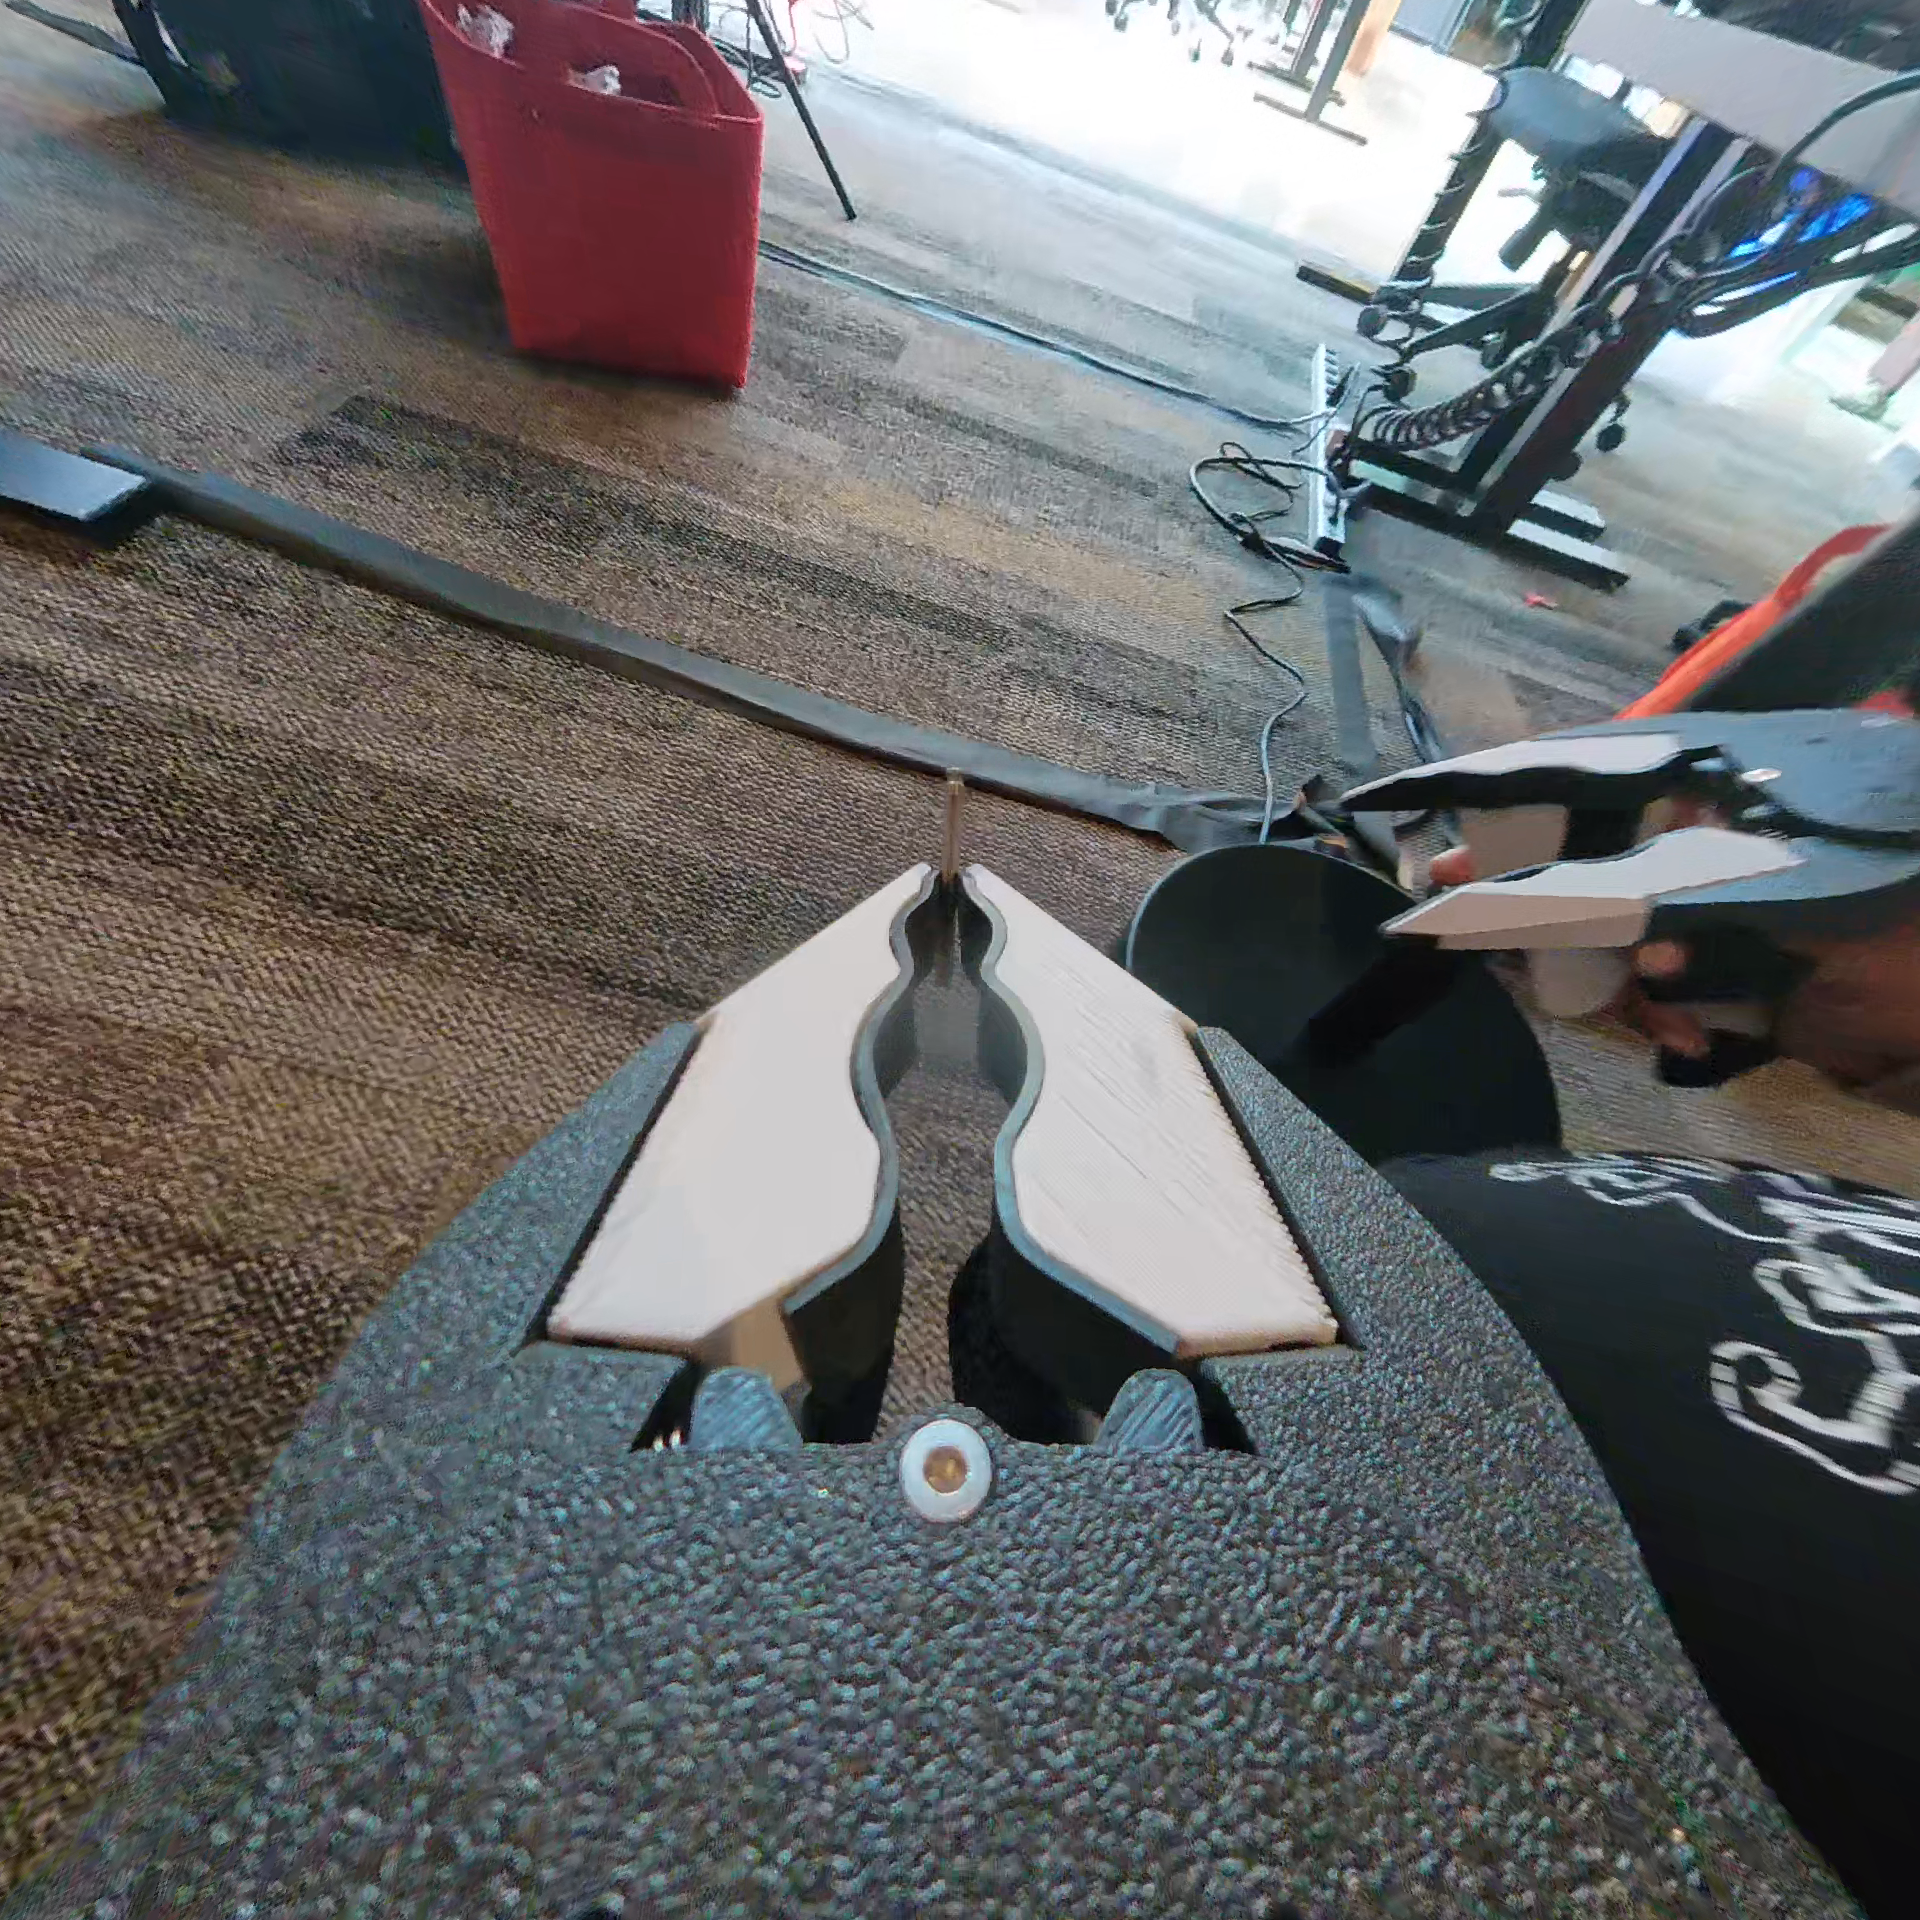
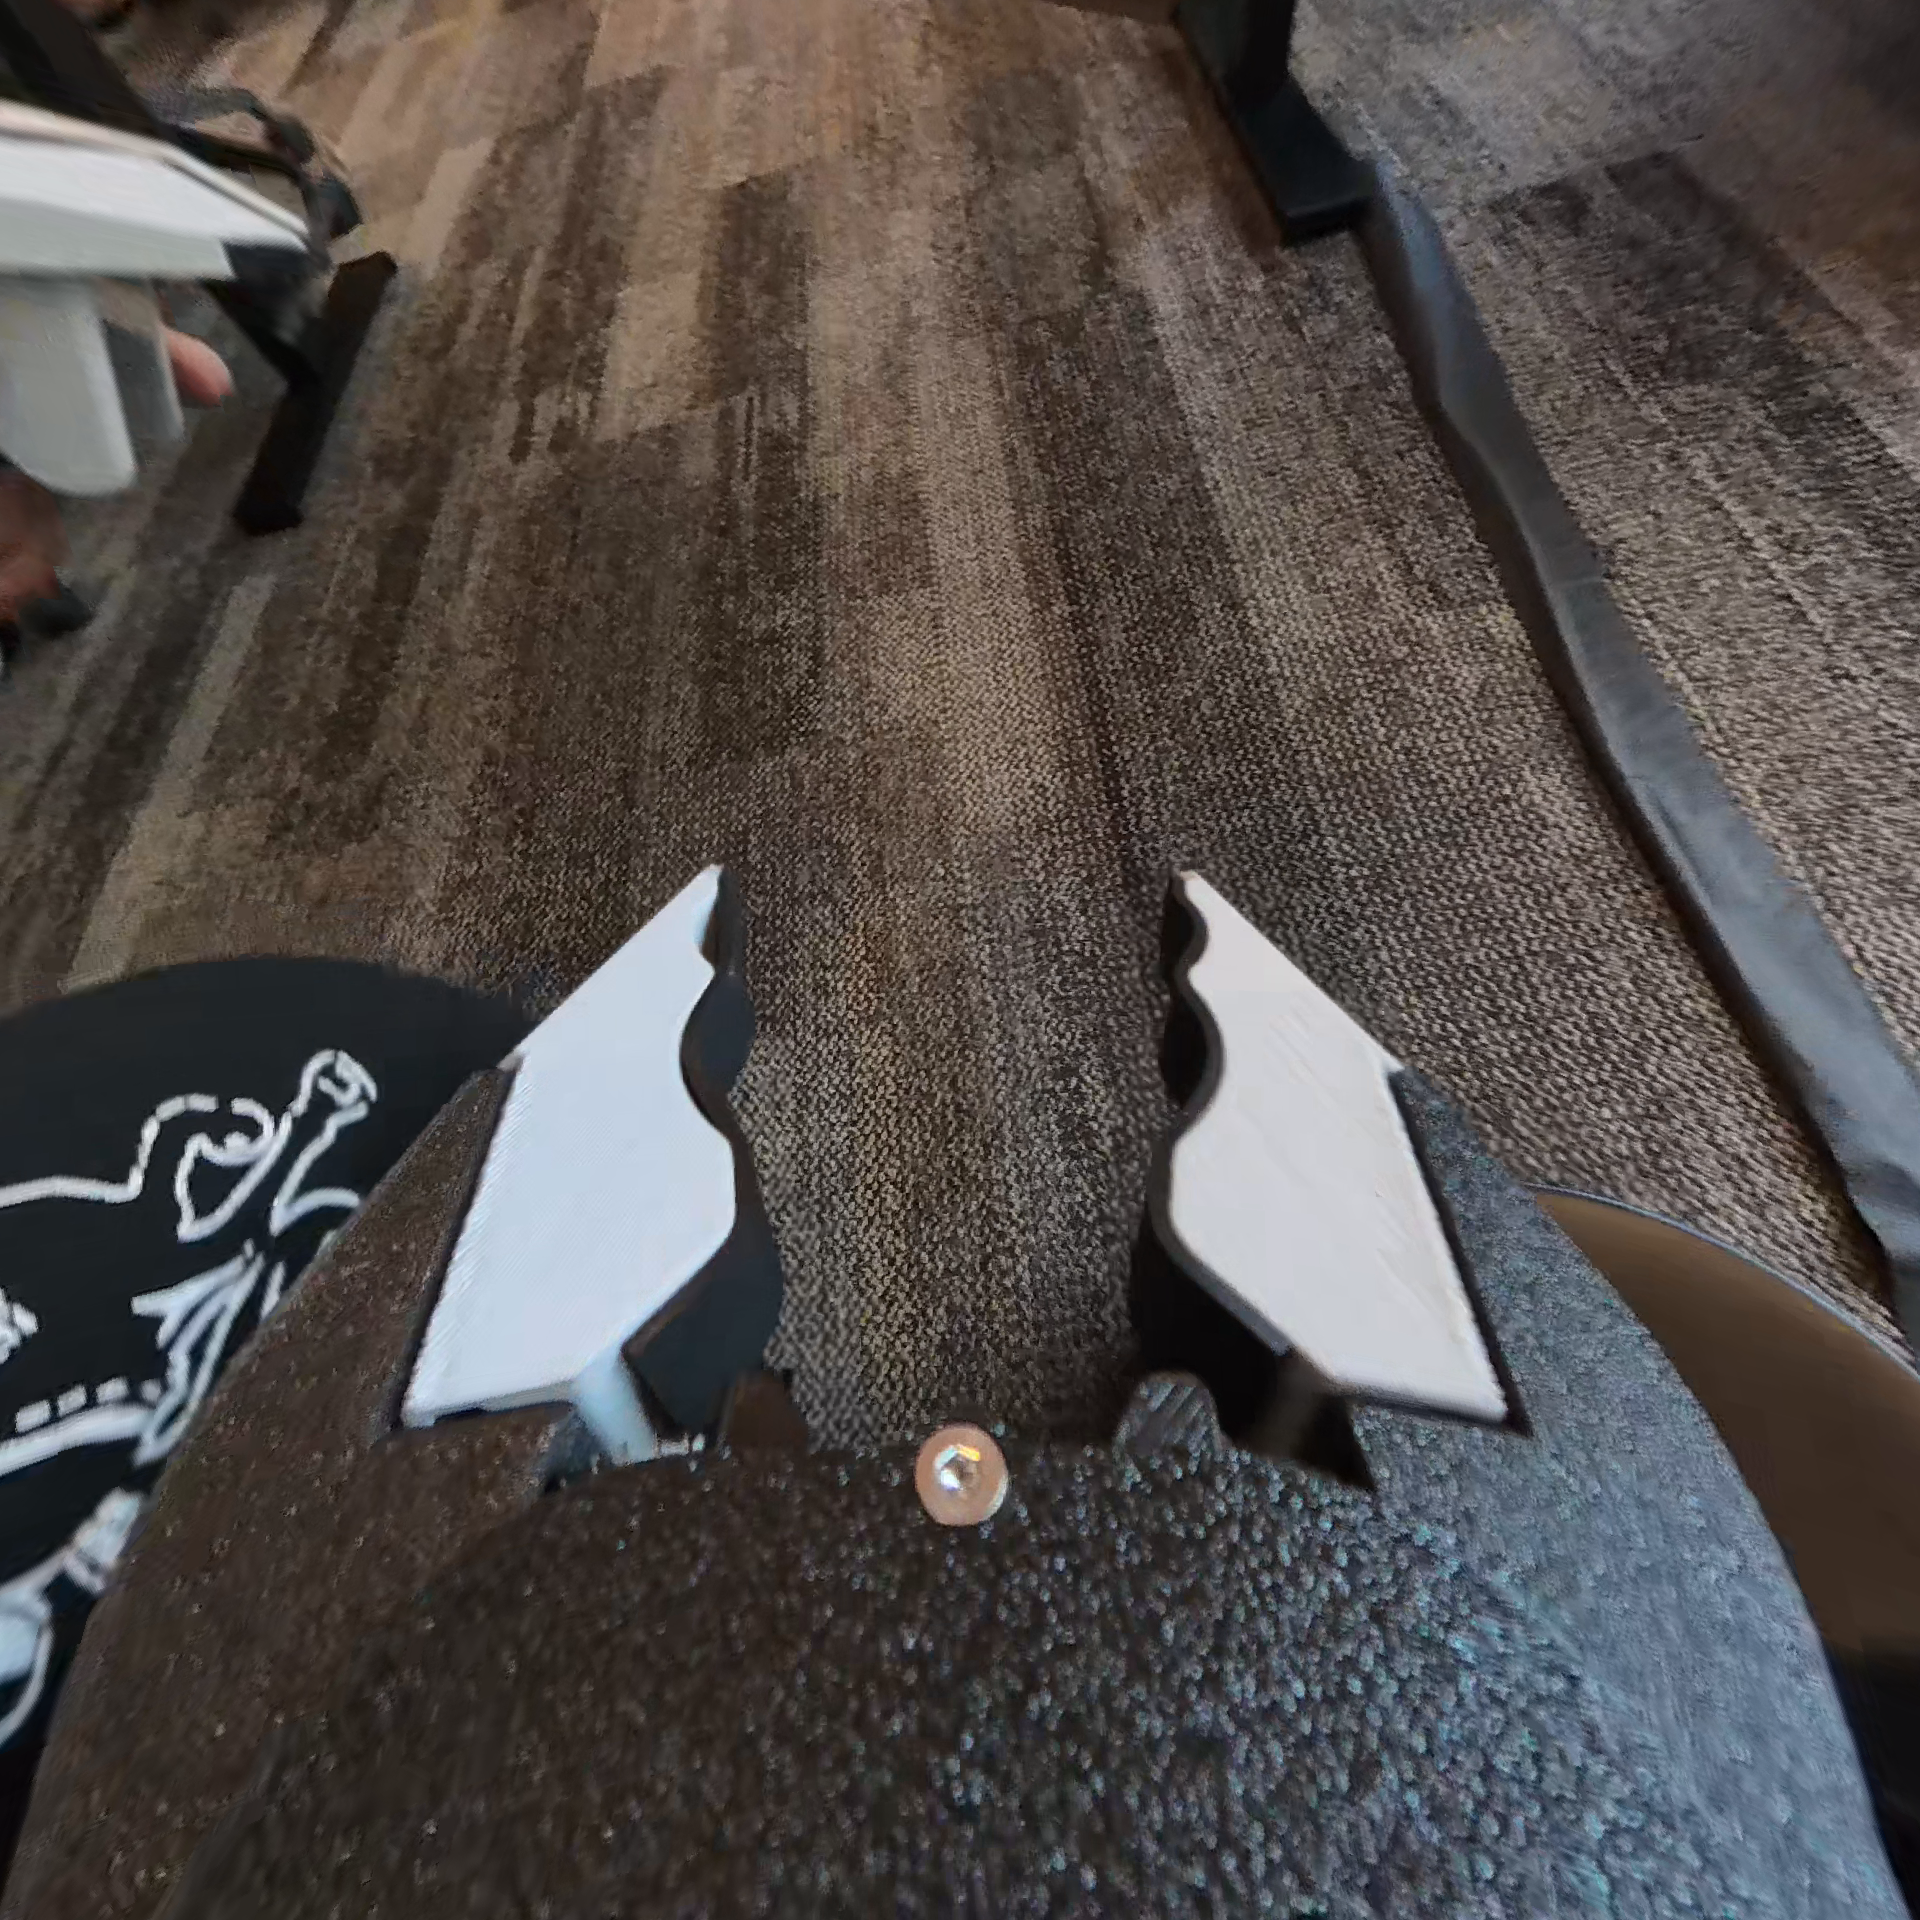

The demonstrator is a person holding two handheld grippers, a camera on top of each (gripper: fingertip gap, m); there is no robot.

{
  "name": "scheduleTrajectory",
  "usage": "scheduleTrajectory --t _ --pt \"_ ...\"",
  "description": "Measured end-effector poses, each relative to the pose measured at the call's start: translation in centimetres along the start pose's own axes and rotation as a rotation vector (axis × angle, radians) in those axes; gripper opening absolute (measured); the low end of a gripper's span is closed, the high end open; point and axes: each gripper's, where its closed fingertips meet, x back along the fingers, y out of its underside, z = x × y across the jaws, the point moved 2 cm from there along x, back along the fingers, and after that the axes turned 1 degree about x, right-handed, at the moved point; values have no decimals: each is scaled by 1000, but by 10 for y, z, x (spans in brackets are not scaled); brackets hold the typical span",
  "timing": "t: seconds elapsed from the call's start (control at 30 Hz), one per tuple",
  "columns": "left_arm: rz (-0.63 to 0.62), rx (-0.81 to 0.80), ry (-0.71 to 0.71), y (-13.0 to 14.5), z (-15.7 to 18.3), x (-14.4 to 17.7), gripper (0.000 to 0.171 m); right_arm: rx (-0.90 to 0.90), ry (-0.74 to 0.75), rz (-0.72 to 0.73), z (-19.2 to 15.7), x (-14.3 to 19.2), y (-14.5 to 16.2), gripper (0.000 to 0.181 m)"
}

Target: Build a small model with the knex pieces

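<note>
In the left wrist view, the left tool (image 1: pixel 951 883) has its fingers pressed together at the tips on a thin metal pin (image 1: pixel 952 821), which stands out straight ahead toward twelve o'clock over the brown carpet (image 1: pixel 416 935). A black bowl (image 1: pixel 1278 945) sits on the carpet at about two o'clock, just beside the tool. The right tool (image 1: pixel 1371 862) hovers above the bowl's far rim at three o'clock, its fingers apart and empty. A dark cable cover (image 1: pixel 582 634) crosses the carpet from nine to two o'clock; a red basket (image 1: pixel 623 208) stands well apart at eleven. A light, steady pinch seems wise, since so slim a pin could slip or twist.

In the right wrist view, the right tool (image 2: pixel 951 904) is spread wide with only carpet (image 2: pixel 935 623) between its fingers. The bowl's rim (image 2: pixel 1766 1340) shows at four o'clock, the cable cover (image 2: pixel 1621 665) runs along from one to four, and a black-clothed leg (image 2: pixel 208 1195) lies at eight. Open carpet ahead leaves free room; the cover's raised edge bounds the right side.
</note>
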Motion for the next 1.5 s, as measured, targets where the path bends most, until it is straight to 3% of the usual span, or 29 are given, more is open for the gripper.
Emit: scheduleTrajectory --t 0.17,0.27,0.4,0.53,0.63,0.73,0.83,1.0,1.07,1.3,1.5 --pt "-13 39 -8 -33 13 -3 1 -58 93 -67 -1 44 -58 89" --pt "-35 101 17 -93 23 7 2 -57 153 -100 3 78 -117 89" --pt "-67 48 130 -190 24 -3 1 -117 222 -107 29 108 -193 89" --pt "-96 -57 255 -263 0 -57 1 -213 292 -83 79 92 -235 88" --pt "-116 -125 297 -305 -29 -118 1 -287 346 -41 131 38 -258 92" --pt "-129 -128 303 -351 -57 -181 1 -308 349 39 175 -9 -314 94" --pt "-119 -77 354 -406 -66 -239 1 -324 368 58 216 -26 -369 91" --pt "-116 -85 446 -502 -61 -312 2 -377 358 135 280 -34 -468 86" --pt "-116 -114 462 -539 -58 -333 2 -361 305 192 300 -35 -515 69" --pt "-119 -164 535 -645 -31 -377 1 -315 136 319 344 -32 -649 56" --pt "-72 -175 619 -737 -3 -414 2 -287 69 338 385 4 -744 54"
